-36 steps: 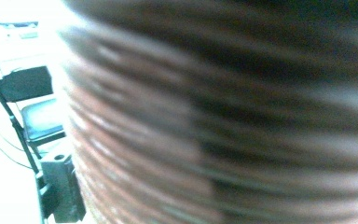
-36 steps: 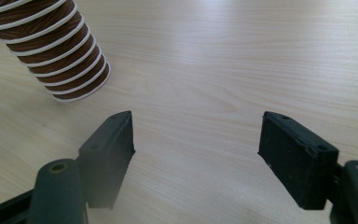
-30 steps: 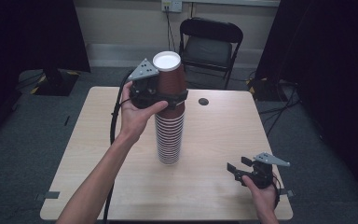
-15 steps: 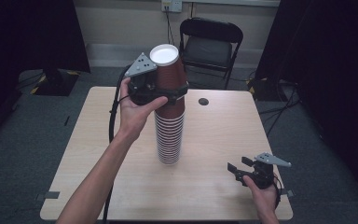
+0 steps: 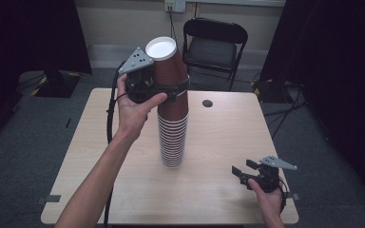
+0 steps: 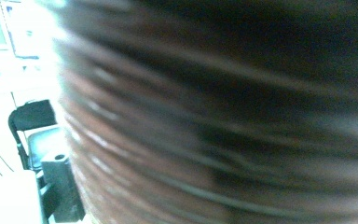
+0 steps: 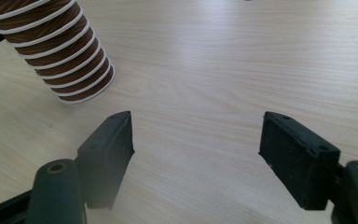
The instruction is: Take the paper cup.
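A tall stack of brown paper cups stands upside down near the middle of the pale wooden surface, white rims banded along its lower half and the white base of the topmost cup tilted toward the camera. The left claw is clamped around the upper cups, its jaws pressing on both sides; its own view is a blur of brown cup wall. The right claw rests low at the near right corner, jaws wide apart with nothing between them, well clear of the stack's foot. A small dark round spot lies on the far part of the surface. Behind stands a black folding chair. No writing is legible.
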Motion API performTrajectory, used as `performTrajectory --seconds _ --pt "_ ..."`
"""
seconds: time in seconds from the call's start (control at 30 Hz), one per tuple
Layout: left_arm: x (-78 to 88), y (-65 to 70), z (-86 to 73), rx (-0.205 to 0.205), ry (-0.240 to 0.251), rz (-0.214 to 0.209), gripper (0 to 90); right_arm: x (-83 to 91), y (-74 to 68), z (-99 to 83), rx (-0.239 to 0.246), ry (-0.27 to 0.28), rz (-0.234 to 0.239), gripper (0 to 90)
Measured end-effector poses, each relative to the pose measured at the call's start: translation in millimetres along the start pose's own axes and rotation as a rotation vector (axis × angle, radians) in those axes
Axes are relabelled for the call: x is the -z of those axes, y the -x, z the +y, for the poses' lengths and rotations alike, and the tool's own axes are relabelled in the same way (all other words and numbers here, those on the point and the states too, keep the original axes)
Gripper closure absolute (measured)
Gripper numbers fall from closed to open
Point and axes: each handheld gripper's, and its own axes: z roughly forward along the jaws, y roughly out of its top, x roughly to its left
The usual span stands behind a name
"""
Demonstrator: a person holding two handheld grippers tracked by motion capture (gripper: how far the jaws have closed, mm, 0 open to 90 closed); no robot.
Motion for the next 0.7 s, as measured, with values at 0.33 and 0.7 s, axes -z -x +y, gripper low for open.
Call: performTrajectory --seconds 0.33,0.7 --pt "12.5 2.4 2.1 -0.006 0.056 0.029 9.7 -1.5 -0.9 -0.2 0.003 -0.008 0.001 25.5" --pt "31.0 2.0 5.6 -0.049 0.059 0.048 9.8 -1.5 -1.4 0.1 0.004 -0.006 0.002 25.6"
